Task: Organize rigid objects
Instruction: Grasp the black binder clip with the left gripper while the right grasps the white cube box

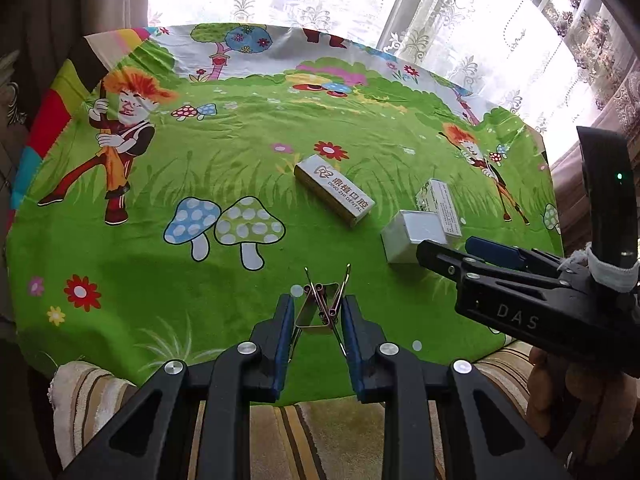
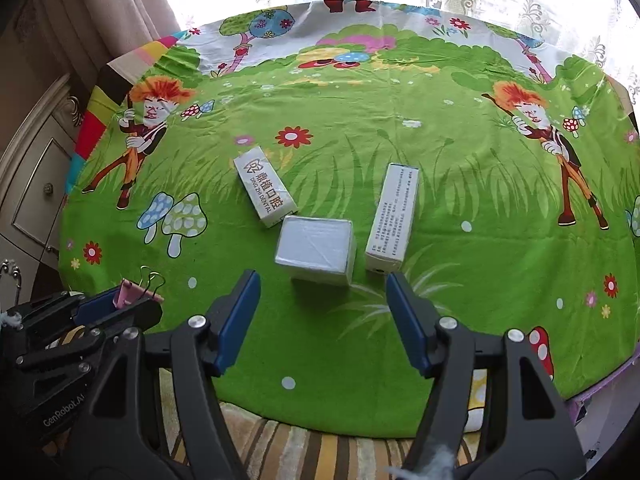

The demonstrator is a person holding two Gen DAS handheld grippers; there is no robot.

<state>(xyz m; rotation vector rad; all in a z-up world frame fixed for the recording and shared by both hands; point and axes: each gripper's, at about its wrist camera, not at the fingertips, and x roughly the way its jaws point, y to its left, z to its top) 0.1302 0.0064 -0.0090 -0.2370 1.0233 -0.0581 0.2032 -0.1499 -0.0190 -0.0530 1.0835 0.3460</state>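
Left gripper (image 1: pixel 315 317) fingers clamped on binder clip (image 1: pixel 320 304), lifted off tabletop (image 1: pixel 160 264) for moving. Right gripper (image 2: pixel 322 306) fingers apart, near square white box (image 2: pixel 316 249), likely next pick.

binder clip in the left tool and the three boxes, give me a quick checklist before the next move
1. Left tool shut on the binder clip: ok, clip sits between the pads.
2. Clip held off the green cloth: cannot tell.
3. Right tool open and empty: ok.
4. Right tool lined up with the square white box: ok, box lies just ahead of the gap, not yet between the pads.
5. Room beside the square box: not ok, the dental box nearly touches its corner; the printed box lies close on the other side.
6. The two tools clear of each other: ok, though close.
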